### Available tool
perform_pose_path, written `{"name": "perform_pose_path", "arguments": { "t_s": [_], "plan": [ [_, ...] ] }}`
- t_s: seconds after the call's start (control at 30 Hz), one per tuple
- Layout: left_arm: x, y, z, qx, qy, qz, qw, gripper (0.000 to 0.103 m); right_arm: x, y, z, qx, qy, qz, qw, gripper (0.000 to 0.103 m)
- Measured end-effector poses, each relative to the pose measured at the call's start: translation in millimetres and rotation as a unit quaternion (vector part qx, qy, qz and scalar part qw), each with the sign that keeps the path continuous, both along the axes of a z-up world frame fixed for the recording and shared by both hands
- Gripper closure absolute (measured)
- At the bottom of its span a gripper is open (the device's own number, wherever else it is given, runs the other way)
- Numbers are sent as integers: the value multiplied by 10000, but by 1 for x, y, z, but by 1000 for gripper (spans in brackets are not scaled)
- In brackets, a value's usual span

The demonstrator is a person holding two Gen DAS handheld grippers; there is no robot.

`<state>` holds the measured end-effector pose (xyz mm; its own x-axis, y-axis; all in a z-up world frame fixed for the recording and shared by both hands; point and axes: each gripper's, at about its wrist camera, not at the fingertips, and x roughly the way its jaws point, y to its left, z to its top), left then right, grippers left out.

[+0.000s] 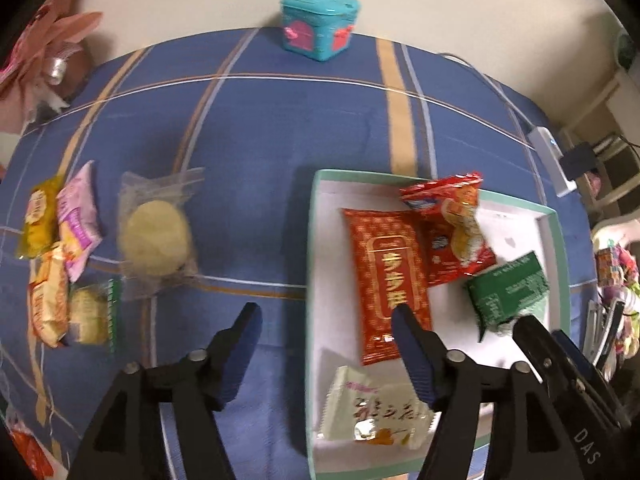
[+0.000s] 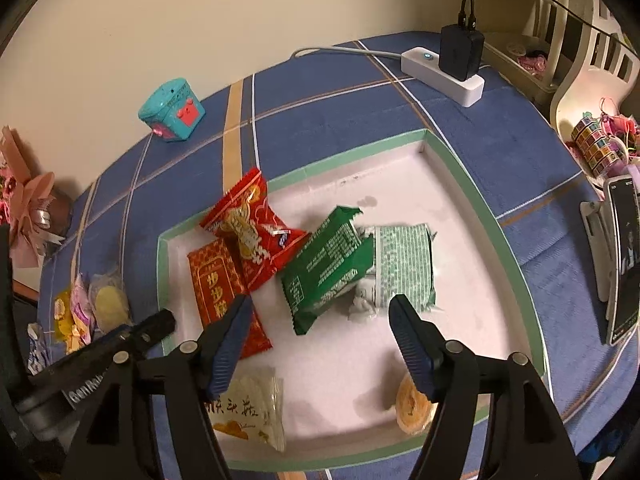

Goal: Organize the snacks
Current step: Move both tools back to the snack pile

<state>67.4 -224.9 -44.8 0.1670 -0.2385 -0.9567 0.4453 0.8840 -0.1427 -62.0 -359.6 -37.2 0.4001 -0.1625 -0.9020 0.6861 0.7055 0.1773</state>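
Note:
A white tray with a green rim (image 1: 311,240) (image 2: 472,200) lies on the blue checked cloth. In it are a long red packet (image 1: 384,272) (image 2: 218,276), a red snack bag (image 1: 452,224) (image 2: 248,228), a dark green packet (image 1: 508,292) (image 2: 328,268), a pale green packet (image 2: 404,264), a white packet (image 1: 372,412) (image 2: 248,412) and a round orange cake (image 2: 412,408). My left gripper (image 1: 326,312) hangs open above the tray's left rim, holding nothing. My right gripper (image 2: 320,300) is open over the tray, just short of the dark green packet.
Loose snacks lie left of the tray: a clear-wrapped round yellow cake (image 1: 156,236), a pink packet (image 1: 78,220), a yellow one (image 1: 40,216), an orange one (image 1: 48,304). A teal toy box (image 1: 318,24) stands at the back, with a power strip (image 2: 440,72) and a phone on a stand (image 2: 622,256) at the right.

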Motion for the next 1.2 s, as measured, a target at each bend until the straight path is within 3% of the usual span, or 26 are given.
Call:
{"name": "perform_pose_path", "arguments": {
  "t_s": [0.13, 0.23, 0.4, 0.53, 0.9, 1.2],
  "plan": [
    [2, 12, -3, 160, -89, 166, 9997, 15, 1, 10, -3, -73, 212, 117, 9997, 30],
    [2, 21, -5, 253, -151, 274, 9992, 10, 2, 16, -4, -143, 304, 161, 9993, 16],
    [0, 39, -5, 291, -213, 395, 9986, 0, 5, 29, -4, -301, 421, 317, 9982, 14],
    [0, 49, -5, 354, -313, 445, 9979, 0, 8, 38, -4, -409, 533, 432, 9968, 1],
    [12, 80, 7, 313, -486, 608, 9965, 0, 17, 54, 2, -333, 858, 423, 9949, 1],
    [24, 118, 36, 240, -883, 899, 9917, 0, 33, 84, 20, -454, 757, 747, 9933, 1]
  ]
}}
